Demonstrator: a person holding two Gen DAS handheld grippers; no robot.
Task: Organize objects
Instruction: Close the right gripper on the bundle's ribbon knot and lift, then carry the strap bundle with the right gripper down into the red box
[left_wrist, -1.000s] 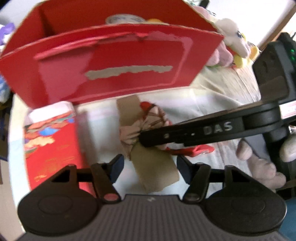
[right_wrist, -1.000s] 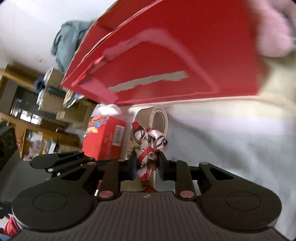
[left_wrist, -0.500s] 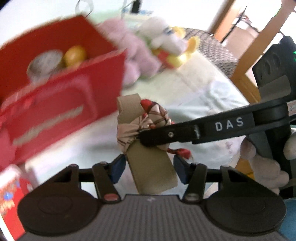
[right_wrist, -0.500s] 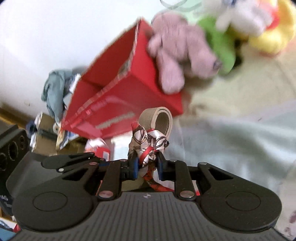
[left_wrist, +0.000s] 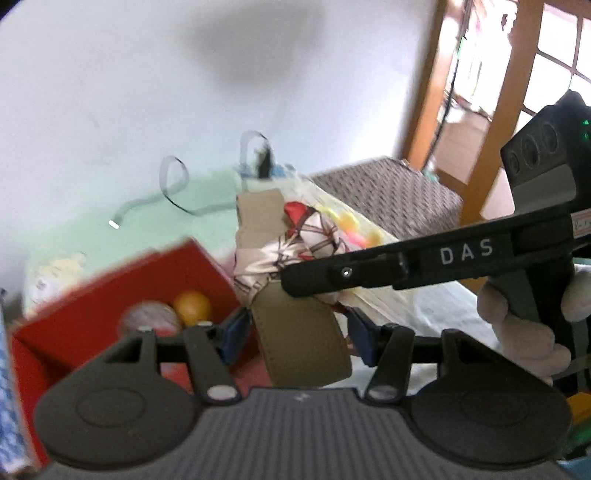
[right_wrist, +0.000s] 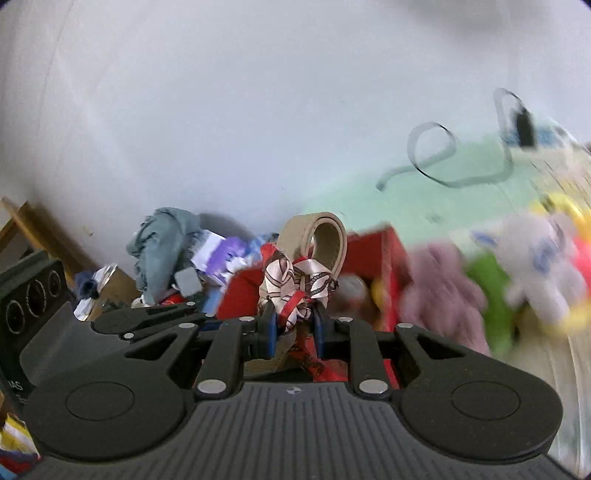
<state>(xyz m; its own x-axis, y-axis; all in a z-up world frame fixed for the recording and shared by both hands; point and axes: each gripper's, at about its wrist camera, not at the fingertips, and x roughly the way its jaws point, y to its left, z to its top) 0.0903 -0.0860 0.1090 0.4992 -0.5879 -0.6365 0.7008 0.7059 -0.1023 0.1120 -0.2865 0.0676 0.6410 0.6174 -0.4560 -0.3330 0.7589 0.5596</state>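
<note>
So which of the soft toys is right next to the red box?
The pink plush toy; it leans against the red cardboard box. The green plush toy and white plush toy lie farther right.

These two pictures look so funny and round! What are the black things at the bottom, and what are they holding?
The black things are grabbing tools. A person holds one in each hand, and a little round-eyed camera sits on each tool, looking along its two fingers. That bends the pictures.

One picture is from the left gripper. Its blue-tipped fingers have just been closing around a tan belt loop. The long black bar crossing that picture is the right gripper, and a hand holds it.

The other picture is from the right gripper, which pinches a patterned scarf tied round the belt.

Below is a red box with an orange ball inside, and plush toys nearby.
</note>
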